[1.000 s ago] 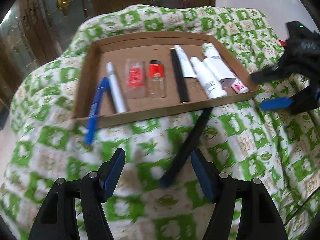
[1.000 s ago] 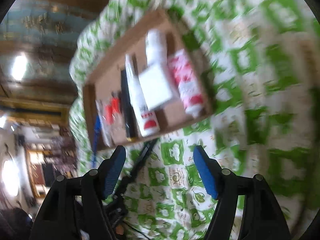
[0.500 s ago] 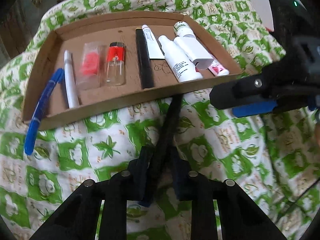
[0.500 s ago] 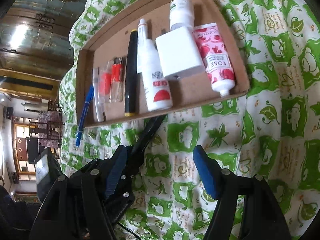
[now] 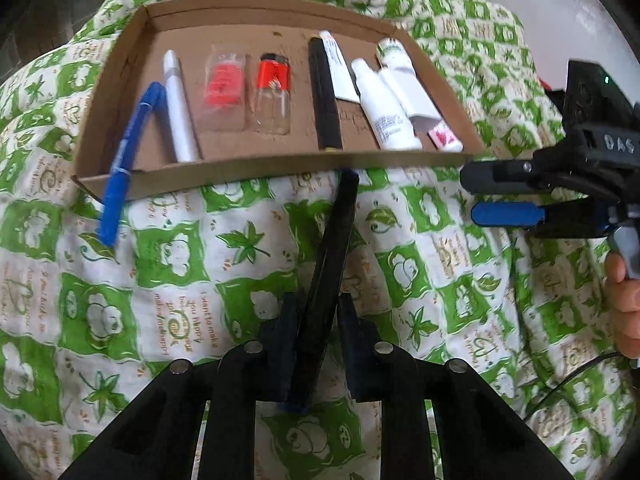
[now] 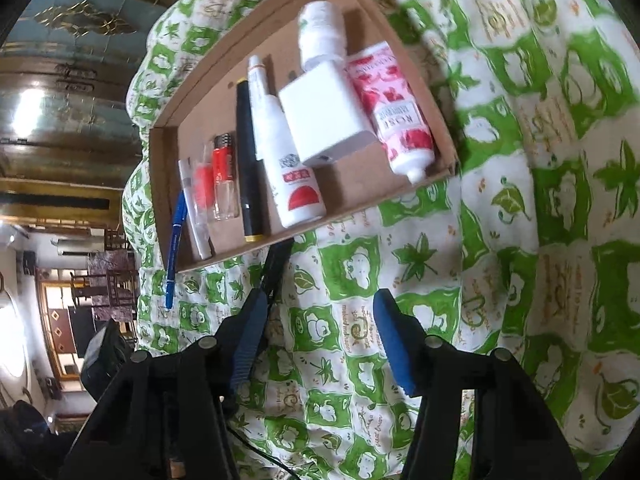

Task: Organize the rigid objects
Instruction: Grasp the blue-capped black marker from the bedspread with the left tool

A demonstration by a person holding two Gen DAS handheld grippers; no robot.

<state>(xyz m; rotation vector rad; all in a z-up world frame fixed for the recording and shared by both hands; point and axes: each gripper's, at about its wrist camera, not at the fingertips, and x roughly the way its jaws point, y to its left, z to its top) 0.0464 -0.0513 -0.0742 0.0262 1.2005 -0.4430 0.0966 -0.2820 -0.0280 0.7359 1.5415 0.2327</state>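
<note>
- Left wrist view, nearest first: the left gripper (image 5: 316,330) is clenched on a long black stick (image 5: 330,264). Its jaws have just been closing, and both pads press the stick's near end.
- From the pads the stick runs toward twelve o'clock over the green-and-white patterned cloth (image 5: 180,264), and its far tip reaches the near wall of the cardboard tray (image 5: 248,172). Touching or just short, I cannot tell.
- At three o'clock the right gripper (image 5: 486,194) reaches in sideways, with part of a hand (image 5: 624,300) behind it at the frame edge.
- At nine o'clock a blue pen (image 5: 124,164) leans over the tray's near wall, its lower tip on the cloth.
- Inside the tray, left to right: a silver pen (image 5: 180,120), a clear packet with red contents (image 5: 224,88), a red-topped lighter (image 5: 274,96), a black marker (image 5: 326,96), a small white tube (image 5: 338,68), a white bottle (image 5: 384,108), a white box (image 5: 412,92), and a pink-printed tube (image 5: 444,138) mostly hidden behind it.
- Right wrist view: the right gripper (image 6: 320,332) is released, its jaws have just been closing, and only cloth lies between the blue pads.
- Beyond it, at eleven o'clock, the same tray (image 6: 224,60) sits slanted, the rose-printed tube along its right wall.
</note>
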